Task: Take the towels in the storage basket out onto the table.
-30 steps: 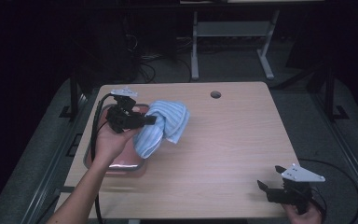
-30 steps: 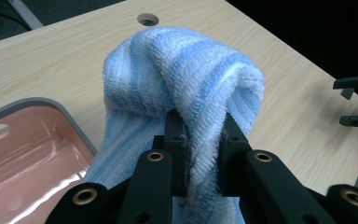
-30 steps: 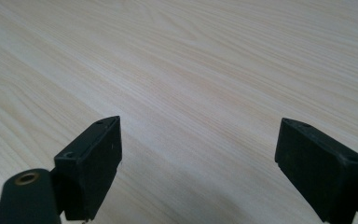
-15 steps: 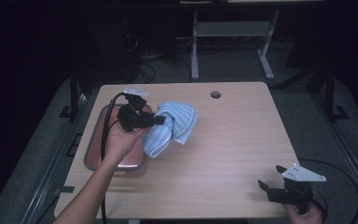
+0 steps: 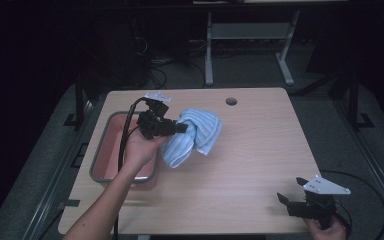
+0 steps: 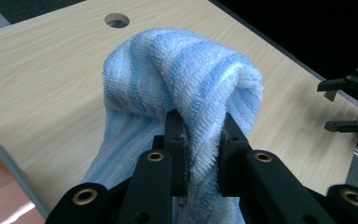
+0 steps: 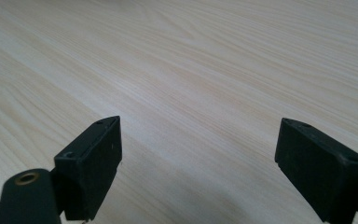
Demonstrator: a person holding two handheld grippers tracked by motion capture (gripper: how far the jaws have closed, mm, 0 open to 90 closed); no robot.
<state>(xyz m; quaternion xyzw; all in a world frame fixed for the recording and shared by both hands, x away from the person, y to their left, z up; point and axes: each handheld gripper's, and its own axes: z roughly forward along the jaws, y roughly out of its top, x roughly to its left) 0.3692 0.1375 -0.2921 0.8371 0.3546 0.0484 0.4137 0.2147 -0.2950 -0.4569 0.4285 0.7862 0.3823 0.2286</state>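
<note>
Left gripper (image 5: 180, 128) fingers clenched on blue striped towel (image 5: 192, 135), bunched and lifted over worktop (image 5: 240, 160) beside pink tray (image 5: 100, 150). Right gripper (image 5: 292, 192) fingers released, spread wide, empty.

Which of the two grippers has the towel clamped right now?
The left gripper, above the pink tray, is shut on the blue striped towel. The right gripper is open, nothing between its jaws.
</note>
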